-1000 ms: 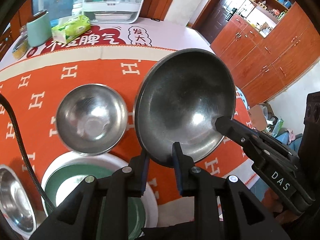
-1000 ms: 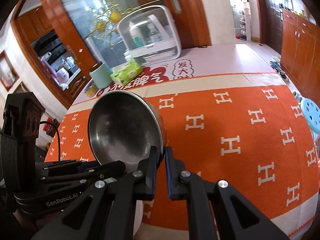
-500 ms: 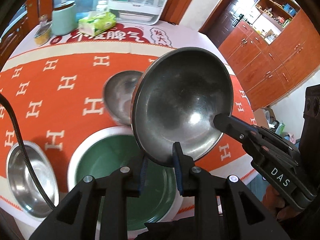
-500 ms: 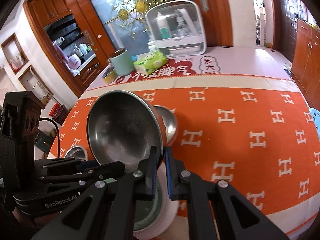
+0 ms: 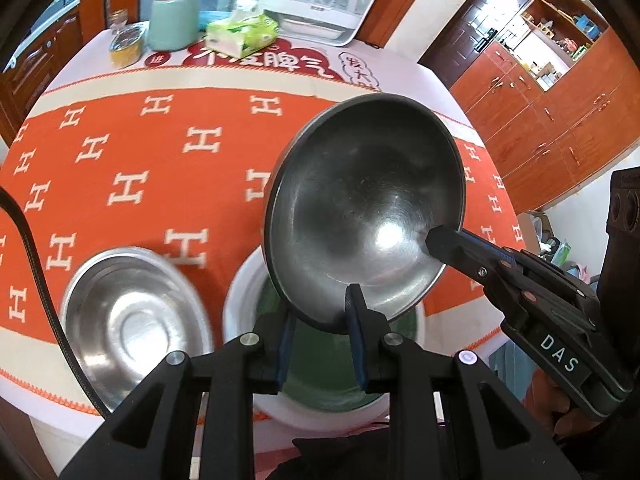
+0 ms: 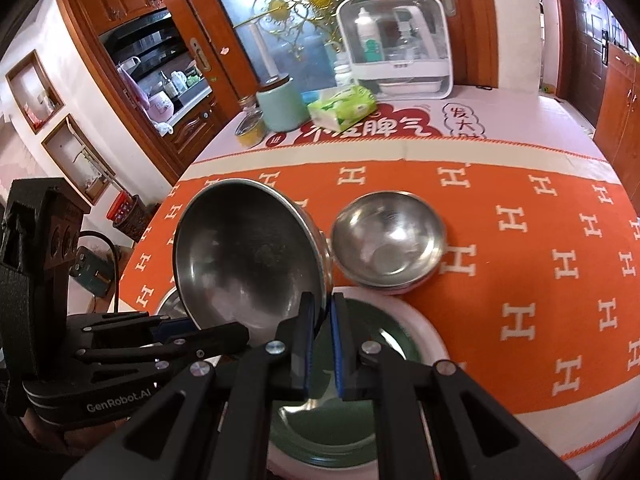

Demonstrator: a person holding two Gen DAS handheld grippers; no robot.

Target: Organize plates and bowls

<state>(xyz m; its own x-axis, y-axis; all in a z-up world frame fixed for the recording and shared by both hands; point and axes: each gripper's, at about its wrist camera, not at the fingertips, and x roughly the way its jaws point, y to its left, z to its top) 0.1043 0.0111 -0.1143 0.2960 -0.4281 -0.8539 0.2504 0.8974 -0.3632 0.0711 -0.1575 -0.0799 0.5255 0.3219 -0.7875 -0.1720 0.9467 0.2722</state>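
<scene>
Item 1, large steel bowl [image 5: 364, 216]: you hold it off the bench [image 5: 120, 168] with both tools, tilted so its hollow faces the cameras. Your left hand-held gripper [image 5: 320, 312] is closed on the rim at the bowl's 6 o'clock in the left wrist view, one finger inside and one behind. Your right hand-held gripper [image 6: 320, 320] is clamped narrow on the rim at the bowl's 4 o'clock in its own view; in the left wrist view it enters from 4 o'clock with a finger lying inside the bowl.

Item 2, white plate with green centre [image 5: 240, 320]: it lies on the bench directly under the held bowl, near the front edge, at 6 o'clock in both views. The grippers hide much of it.

Item 3, shallow steel bowl [image 5: 132, 320]: it sits upright on the bench at 8 o'clock in the left wrist view, just beside the plate, and is blurred.

Item 4, small steel bowl [image 6: 388, 240]: it sits upright on the bench at the centre of the right wrist view, at 1 o'clock from the plate, close to its far rim.

Item 5, orange cloth [image 6: 520, 240] with white H marks: it covers the bench under all the dishes.

Item 6, far end of the bench at 12 o'clock: a mint canister [image 6: 280, 104], a green tissue pack [image 6: 344, 106], a small jar [image 6: 250, 130] and a clear-lidded white box [image 6: 396, 44], well apart from the dishes.
</scene>
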